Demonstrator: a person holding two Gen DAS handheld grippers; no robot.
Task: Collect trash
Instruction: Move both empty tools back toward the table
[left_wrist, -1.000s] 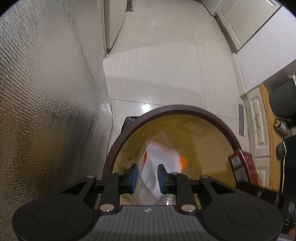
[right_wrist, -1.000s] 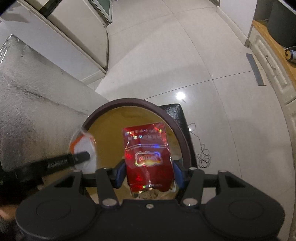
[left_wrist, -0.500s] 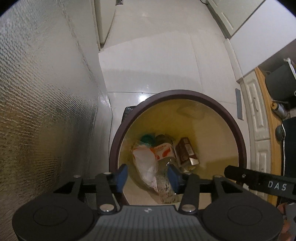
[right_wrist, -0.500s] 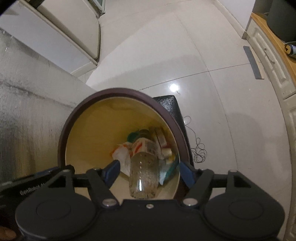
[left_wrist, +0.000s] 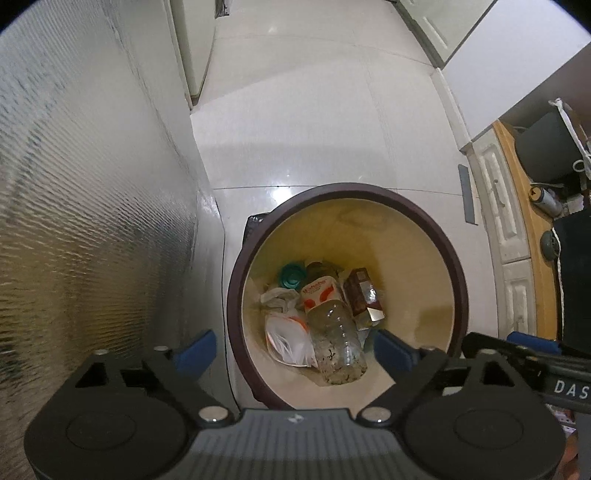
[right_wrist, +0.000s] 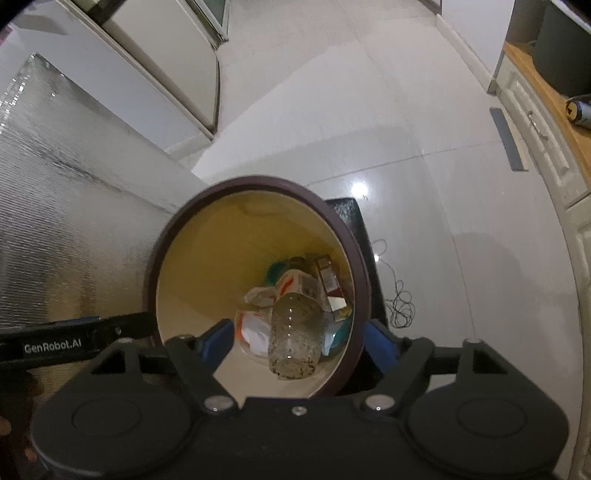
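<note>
Left wrist view: the left tool (left_wrist: 293, 349) is held above the trash bin (left_wrist: 456, 295), pointed almost straight down. Its blue pads (left_wrist: 195, 347) are spread wide, having just been opening, and nothing is gripped between them. The bin (dark brown rim, yellowish inside) is seen standing on the tiled floor (left_wrist: 314, 140), just beside a foil-textured panel (left_wrist: 92, 206). At the bottom of the bin a clear plastic bottle (left_wrist: 338, 341) is seen lying on a white plastic bag (left_wrist: 286, 338), with a red-and-white carton (left_wrist: 319, 291), a dark red packet (left_wrist: 364, 295) and a teal lid (left_wrist: 291, 275) around it. Part of the right tool (left_wrist: 532, 354) is seen at the right edge.

Right wrist view: the right tool (right_wrist: 297, 341) is also held over the trash bin (right_wrist: 360, 269). Its fingers (right_wrist: 218, 339) are set apart, having just been opening; nothing is clamped. The clear plastic bottle (right_wrist: 293, 332) is seen below, inside the bin on the other trash. A thin cable (right_wrist: 400, 302) lies on the floor to the right of the bin.
</note>
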